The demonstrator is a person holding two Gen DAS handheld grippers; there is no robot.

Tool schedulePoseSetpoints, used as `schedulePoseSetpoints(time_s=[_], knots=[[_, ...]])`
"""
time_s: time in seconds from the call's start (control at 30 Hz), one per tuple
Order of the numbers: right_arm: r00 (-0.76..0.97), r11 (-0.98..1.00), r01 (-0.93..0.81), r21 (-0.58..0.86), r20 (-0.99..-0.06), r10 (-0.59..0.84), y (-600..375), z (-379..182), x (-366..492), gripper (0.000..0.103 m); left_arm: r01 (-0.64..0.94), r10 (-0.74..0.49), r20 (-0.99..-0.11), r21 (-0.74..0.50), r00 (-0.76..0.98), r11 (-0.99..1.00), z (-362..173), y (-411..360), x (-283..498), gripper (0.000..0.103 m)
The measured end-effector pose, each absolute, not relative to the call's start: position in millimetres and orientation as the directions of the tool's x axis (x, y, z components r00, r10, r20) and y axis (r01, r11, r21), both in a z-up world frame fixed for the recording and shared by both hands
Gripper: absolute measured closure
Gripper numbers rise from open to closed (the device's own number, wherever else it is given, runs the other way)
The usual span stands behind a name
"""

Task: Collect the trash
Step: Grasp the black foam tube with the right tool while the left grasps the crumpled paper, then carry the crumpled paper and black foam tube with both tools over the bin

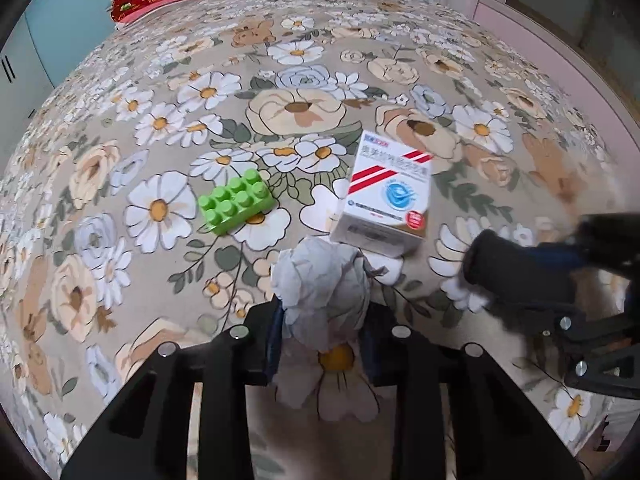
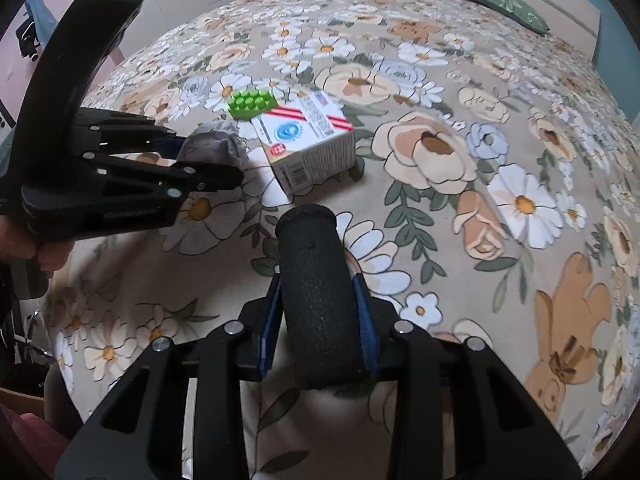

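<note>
Reading box [image 1: 384,200] print, seemingly Chinese, illegible

Wide open bedspread [image 2: 500,128] to the right and far side, easy passage there. Tighter in the middle: the white carton [image 1: 386,196] sits just beyond the crumpled paper [image 1: 324,292], and the green brick [image 1: 236,202] stands near the carton's left, a narrow gap between.
</note>
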State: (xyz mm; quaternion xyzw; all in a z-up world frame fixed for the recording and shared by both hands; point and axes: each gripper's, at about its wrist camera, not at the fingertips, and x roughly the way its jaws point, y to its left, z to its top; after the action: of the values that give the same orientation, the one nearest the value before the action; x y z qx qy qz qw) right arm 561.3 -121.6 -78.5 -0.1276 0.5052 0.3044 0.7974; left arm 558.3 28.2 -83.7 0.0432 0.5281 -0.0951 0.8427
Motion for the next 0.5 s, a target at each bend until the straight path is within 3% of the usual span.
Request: schedulePoseSetpoints(time_s=[0.5], knots=[[0.454, 0.805, -0.594, 0.017, -0.819, 0.352, -137.4, 48.7, 482.9, 0.067, 0.219, -0.101, -0.828, 0.027, 0.551, 0.975, 40.1, 17.7, 466.3, 0.069]])
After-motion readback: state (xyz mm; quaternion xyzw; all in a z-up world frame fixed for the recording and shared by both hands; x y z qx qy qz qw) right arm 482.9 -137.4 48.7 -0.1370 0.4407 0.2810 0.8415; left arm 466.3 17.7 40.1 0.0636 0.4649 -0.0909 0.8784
